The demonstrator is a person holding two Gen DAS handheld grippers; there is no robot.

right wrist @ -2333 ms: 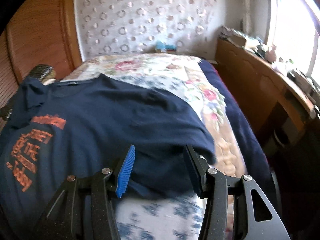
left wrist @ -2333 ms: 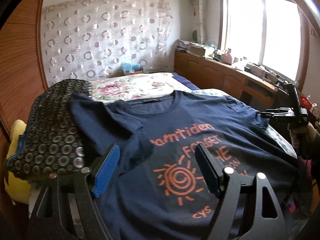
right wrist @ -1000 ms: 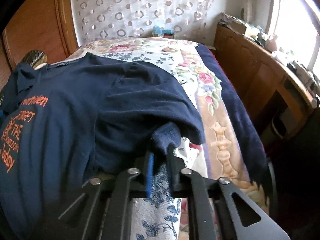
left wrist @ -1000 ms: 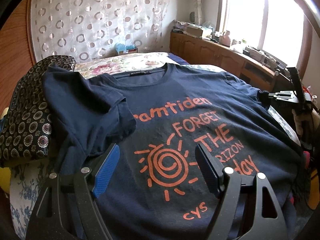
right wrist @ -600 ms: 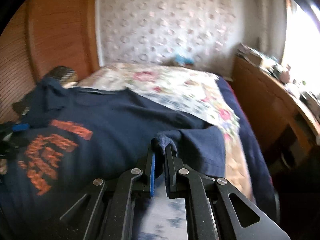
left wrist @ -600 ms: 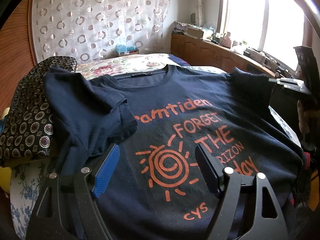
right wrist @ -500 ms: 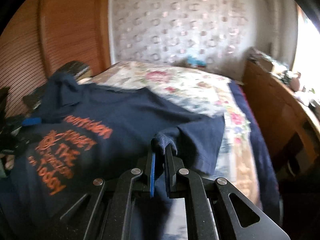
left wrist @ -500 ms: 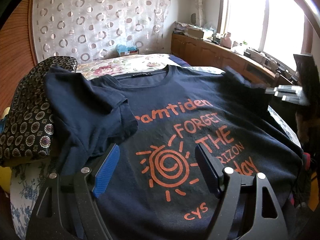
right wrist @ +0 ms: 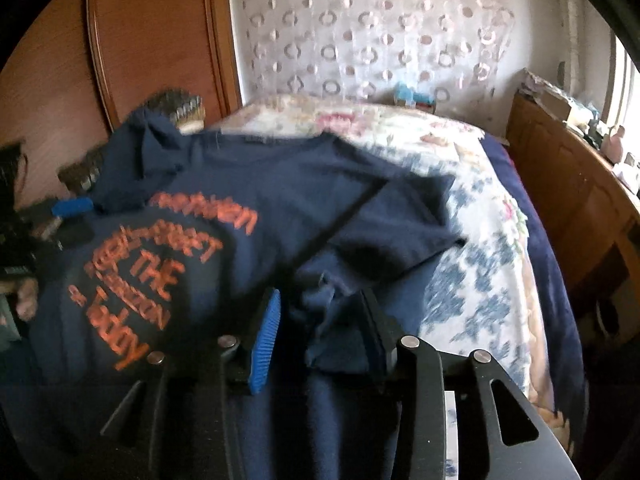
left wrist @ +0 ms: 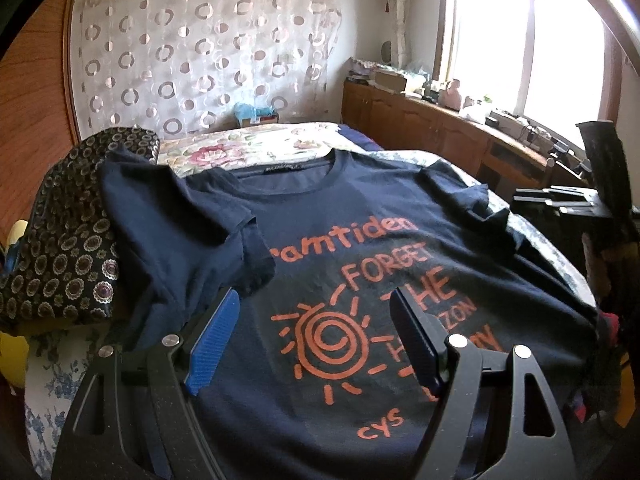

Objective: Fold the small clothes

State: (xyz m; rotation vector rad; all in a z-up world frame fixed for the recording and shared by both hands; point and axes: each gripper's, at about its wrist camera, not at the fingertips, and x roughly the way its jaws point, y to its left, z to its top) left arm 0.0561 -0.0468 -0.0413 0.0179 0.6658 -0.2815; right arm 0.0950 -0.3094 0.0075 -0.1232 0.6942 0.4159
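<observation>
A navy T-shirt (left wrist: 360, 248) with an orange sun print lies face up on the bed; it also shows in the right wrist view (right wrist: 260, 216). Its left sleeve (left wrist: 188, 240) is folded in over the chest. My left gripper (left wrist: 314, 332) is open and hovers above the sun print, holding nothing. My right gripper (right wrist: 318, 316) is open just over the shirt's right sleeve (right wrist: 400, 220), which lies folded in on the body; a bunched bit of fabric (right wrist: 332, 320) sits loose between the fingers. The right gripper also shows at the right of the left wrist view (left wrist: 560, 200).
A dark patterned cushion (left wrist: 68, 240) lies left of the shirt by the wooden headboard (right wrist: 152, 40). The floral bedspread (right wrist: 460, 240) runs past the shirt. A wooden cabinet (left wrist: 432, 128) with clutter stands under the window on the right.
My right gripper carried the right sleeve inward over the shirt, then opened and let it go. The left gripper stayed open and barely moved.
</observation>
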